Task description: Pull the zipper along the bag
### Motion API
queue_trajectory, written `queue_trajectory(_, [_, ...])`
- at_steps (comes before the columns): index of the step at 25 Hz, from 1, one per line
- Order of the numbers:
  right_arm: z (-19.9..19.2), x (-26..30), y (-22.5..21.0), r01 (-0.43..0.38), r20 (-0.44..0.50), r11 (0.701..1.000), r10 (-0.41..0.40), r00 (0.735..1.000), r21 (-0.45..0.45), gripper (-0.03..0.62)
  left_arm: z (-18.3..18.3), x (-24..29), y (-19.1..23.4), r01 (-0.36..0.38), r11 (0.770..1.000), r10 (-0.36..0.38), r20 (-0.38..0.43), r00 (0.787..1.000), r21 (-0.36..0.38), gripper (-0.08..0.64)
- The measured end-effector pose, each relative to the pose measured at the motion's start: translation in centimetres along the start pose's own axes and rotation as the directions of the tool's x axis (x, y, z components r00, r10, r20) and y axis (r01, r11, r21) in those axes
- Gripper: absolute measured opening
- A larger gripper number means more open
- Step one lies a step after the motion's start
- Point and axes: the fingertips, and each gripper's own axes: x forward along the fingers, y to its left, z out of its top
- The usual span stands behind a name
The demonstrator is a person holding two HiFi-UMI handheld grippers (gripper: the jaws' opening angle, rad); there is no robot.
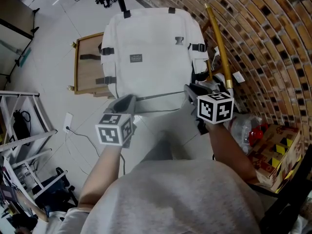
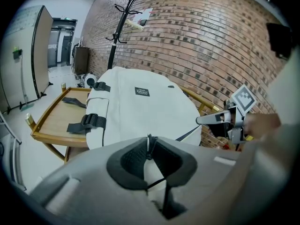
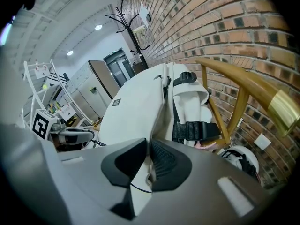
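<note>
The soft white bag [image 1: 151, 48] lies upper middle on a chair [image 1: 87, 67]. The left tongs [image 2: 149, 149] are nearly closed, pinching the thin zipper pull [image 2: 150, 139]. The right tongs [image 3: 147, 156] clamp the bag's fabric edge. Limp cloth will probably bunch, so hold it taut beside the zipper.

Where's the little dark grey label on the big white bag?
In the head view, the small dark grey rectangular label sits mid-front on the white fabric backpack, right of its two black side straps.
</note>
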Motion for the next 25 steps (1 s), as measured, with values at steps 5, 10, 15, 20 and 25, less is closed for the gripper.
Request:
queue_trajectory(5, [0.0, 0.0, 0.0, 0.004, 0.000, 1.000, -0.004, 1.000, -0.001, 0.035, 0.0, -0.1, 0.0, 0.001, 1.000, -0.001, 0.000, 1.000, 0.009, 0.032])
queue_trajectory(10, [-0.1, 0.0, -0.3, 0.016, 0.001, 1.000, -0.016, 1.000, 0.007, 0.035, 0.0, -0.4, 1.2, -0.026, 0.999, 0.026, -0.003, 1.000, 0.024, 0.032])
queue_trajectory(15, [-0.1, 0.0, -0.5, 0.020, 0.003, 1.000, -0.020, 1.000, 0.009, 0.035, -0.1, -0.8, 2.0, -0.041, 0.999, 0.041, -0.001, 0.999, 0.010, 0.032])
queue_trajectory(20, [-0.1, 0.0, -0.6, 0.026, 0.004, 1.000, -0.026, 1.000, 0.007, 0.035, -0.3, -1.1, 2.8, -0.061, 0.998, 0.061, 0.005, 0.998, 0.004, 0.032])
queue_trajectory(25, [0.0, 0.1, -0.8, 0.033, 0.003, 0.999, -0.033, 0.999, 0.012, 0.035, -0.2, -1.5, 4.1, -0.082, 0.997, 0.082, 0.006, 0.997, -0.013, 0.032])
